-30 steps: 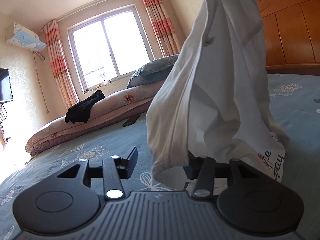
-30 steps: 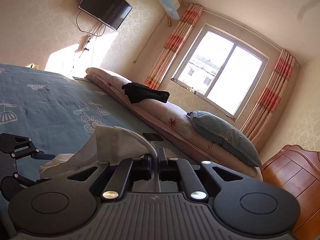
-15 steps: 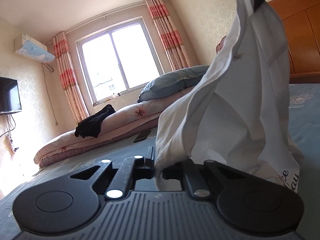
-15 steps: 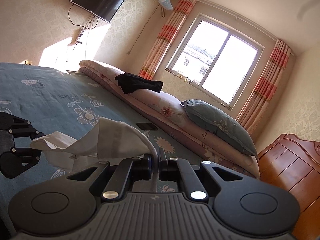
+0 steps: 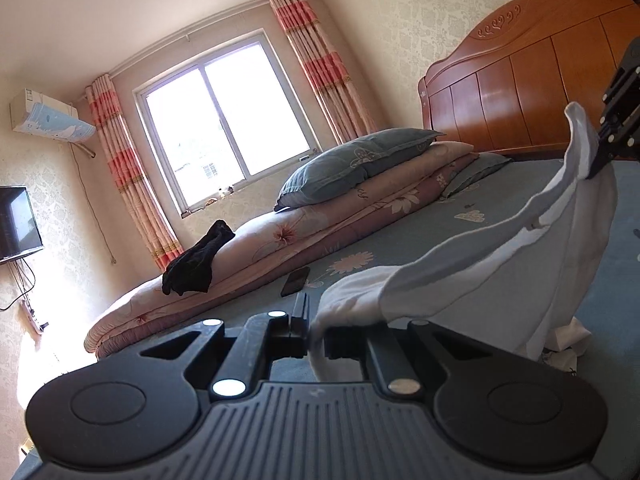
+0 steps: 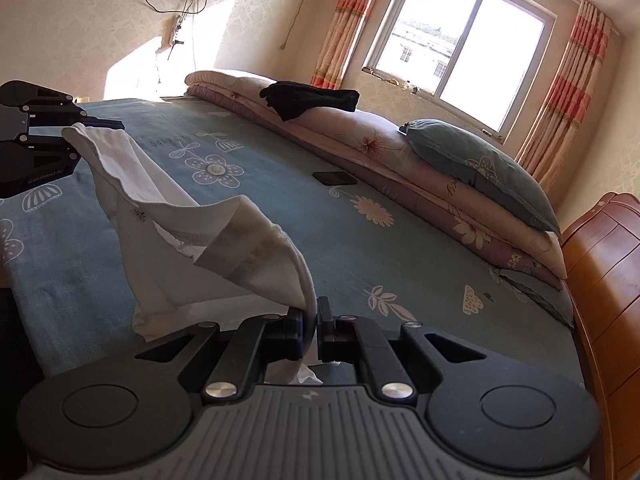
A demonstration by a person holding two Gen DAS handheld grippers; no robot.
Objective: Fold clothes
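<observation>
Above bed (image 6: 360, 248), white garment (image 6: 160, 200) pinched between both grippers' fingers (image 6: 296, 326).

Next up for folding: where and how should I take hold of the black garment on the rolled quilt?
Grip the black garment at the bunched end hanging over the side of the quilt roll that faces the open bed. Come in from that side with fingers level: that end hangs clear of the quilt, while the rest lies flat on top.

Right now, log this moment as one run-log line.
left gripper: shut on white garment | right gripper: shut on white garment | garment: stretched above bed
</observation>
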